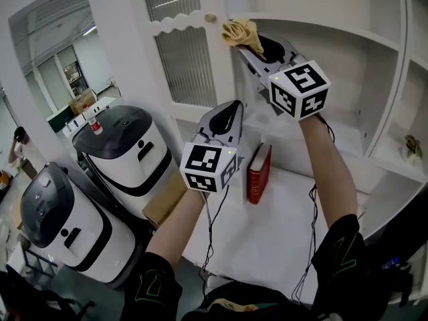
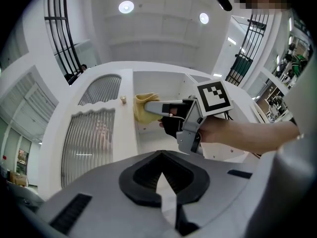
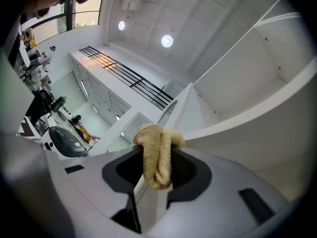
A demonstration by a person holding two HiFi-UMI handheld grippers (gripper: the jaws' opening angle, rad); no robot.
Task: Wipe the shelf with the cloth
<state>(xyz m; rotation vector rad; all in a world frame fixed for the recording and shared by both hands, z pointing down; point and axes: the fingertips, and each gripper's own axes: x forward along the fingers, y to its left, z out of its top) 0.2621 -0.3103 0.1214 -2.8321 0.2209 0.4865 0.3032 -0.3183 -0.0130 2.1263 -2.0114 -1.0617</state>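
Wiping is judged to be at its start, with contact not yet clearly made. Nearest, the left gripper point(image 1: 233, 110) is held below the cloth point(image 1: 243, 33), well apart from it. Its jaws are pressed together on nothing, and it is best left out of the stroke. A red book point(image 1: 259, 172) stands lower still beneath the cloth and need not be disturbed. Farther up, the right gripper point(image 1: 253, 47) is raised with its jaws pinched on the cloth, which is bunched into a wad and pokes out past the tips. The shelf point(image 3: 257, 110) lies just beyond and to the right of the cloth; whether the two touch cannot be told. A door knob point(image 1: 210, 18) sits just left of the cloth. For a good pass, the wad should be pressed flat onto the board so that fabric, not jaw tips, does the rubbing. The clamp should be firm, since a bunched cloth may be dragged loose. Strokes are best led rightward from the cloth's present spot, away from the knob, and overlapped toward the back wall.
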